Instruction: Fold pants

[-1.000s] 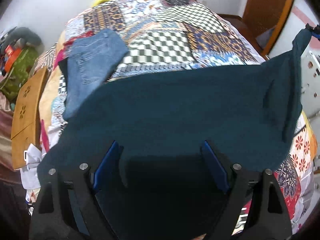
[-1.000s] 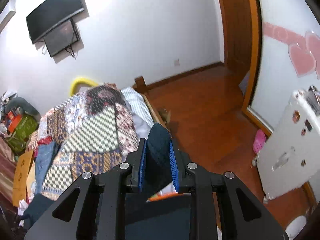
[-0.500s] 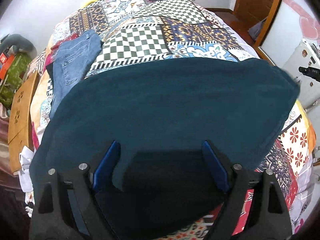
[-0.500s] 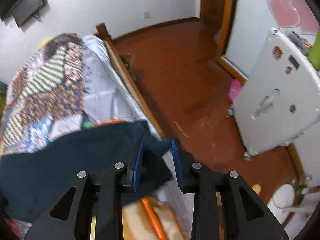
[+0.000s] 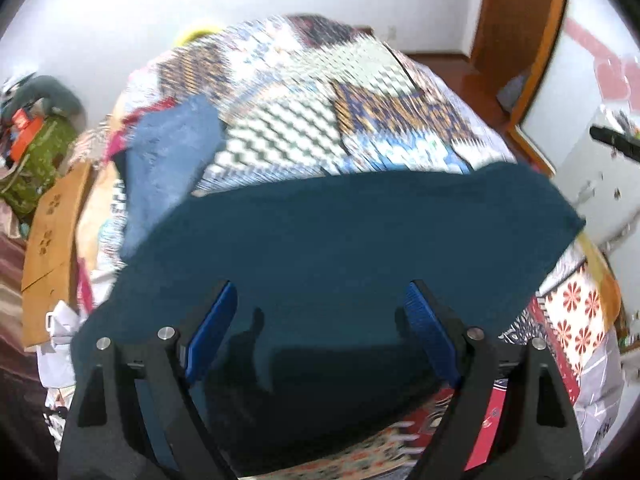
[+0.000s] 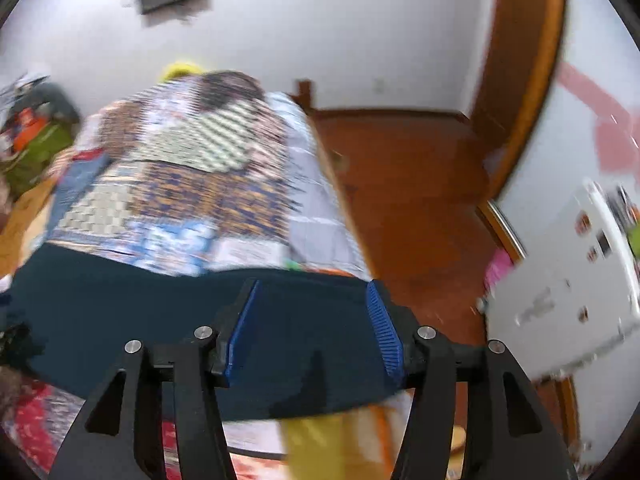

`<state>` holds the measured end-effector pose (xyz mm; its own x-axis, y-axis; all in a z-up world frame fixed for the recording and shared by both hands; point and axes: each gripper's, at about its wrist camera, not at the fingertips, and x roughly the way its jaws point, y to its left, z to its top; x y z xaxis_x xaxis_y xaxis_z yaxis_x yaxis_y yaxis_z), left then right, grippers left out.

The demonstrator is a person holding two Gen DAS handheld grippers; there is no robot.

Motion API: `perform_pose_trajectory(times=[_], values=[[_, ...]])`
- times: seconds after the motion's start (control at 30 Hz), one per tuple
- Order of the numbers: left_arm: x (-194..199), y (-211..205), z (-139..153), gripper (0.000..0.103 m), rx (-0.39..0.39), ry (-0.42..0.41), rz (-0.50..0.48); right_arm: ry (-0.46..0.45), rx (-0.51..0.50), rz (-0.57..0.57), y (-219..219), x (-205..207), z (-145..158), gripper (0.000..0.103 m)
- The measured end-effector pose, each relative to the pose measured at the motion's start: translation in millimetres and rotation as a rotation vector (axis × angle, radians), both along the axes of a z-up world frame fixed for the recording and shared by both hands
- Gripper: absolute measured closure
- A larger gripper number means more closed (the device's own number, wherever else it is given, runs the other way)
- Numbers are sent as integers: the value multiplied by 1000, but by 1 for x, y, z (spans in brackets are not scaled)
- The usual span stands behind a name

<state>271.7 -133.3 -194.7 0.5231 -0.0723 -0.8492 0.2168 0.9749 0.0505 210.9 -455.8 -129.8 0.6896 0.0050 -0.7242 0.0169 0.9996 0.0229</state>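
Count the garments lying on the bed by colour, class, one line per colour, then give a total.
Dark teal: 1, the pants spread across the near end of the bed.
Blue denim: 1, the folded jeans at the left edge of the quilt.
Total: 2. Other cloth at the left edge is too blurred to count.

Dark teal pants (image 5: pixel 352 240) lie seemingly flat across bed.

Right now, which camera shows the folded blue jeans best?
The left wrist view: the folded blue jeans lie large beside the dark teal pants on the patchwork quilt. The right wrist view shows only a small, blurred sliver of them at its left edge.
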Motion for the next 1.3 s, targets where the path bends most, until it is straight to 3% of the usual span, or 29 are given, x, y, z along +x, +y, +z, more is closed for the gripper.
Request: perform_pose_trajectory(times=[0.2, 0.4, 0.57, 0.8, 1.03, 1.13, 1.2, 1.3], values=[[-5, 87, 38, 16, -54, -94, 152, -76, 47, 174, 79, 10, 17, 46], [-12, 183, 42, 13, -28, -119, 305, -67, 73, 325, 164, 34, 10, 46], [-16, 270, 20, 12, -18, -77, 433, -15, 59, 416, 227, 59, -4, 46], [-18, 371, -40, 13, -70, 66, 586, 70, 41, 528, 310, 93, -28, 46], [-3, 394, -92, 13, -137, 174, 587, 193, 39, 612, 367, 131, -62, 46], [10, 386, -105, 20, -173, 197, 533, 229, 35, 638, 386, 145, -73, 46], [16, 380, -112, 31, -187, 214, 503, 253, 53, 649, 394, 153, -78, 46], [22, 378, -120, 34, -200, 229, 492, 305, 79, 676, 406, 163, -89, 46]])
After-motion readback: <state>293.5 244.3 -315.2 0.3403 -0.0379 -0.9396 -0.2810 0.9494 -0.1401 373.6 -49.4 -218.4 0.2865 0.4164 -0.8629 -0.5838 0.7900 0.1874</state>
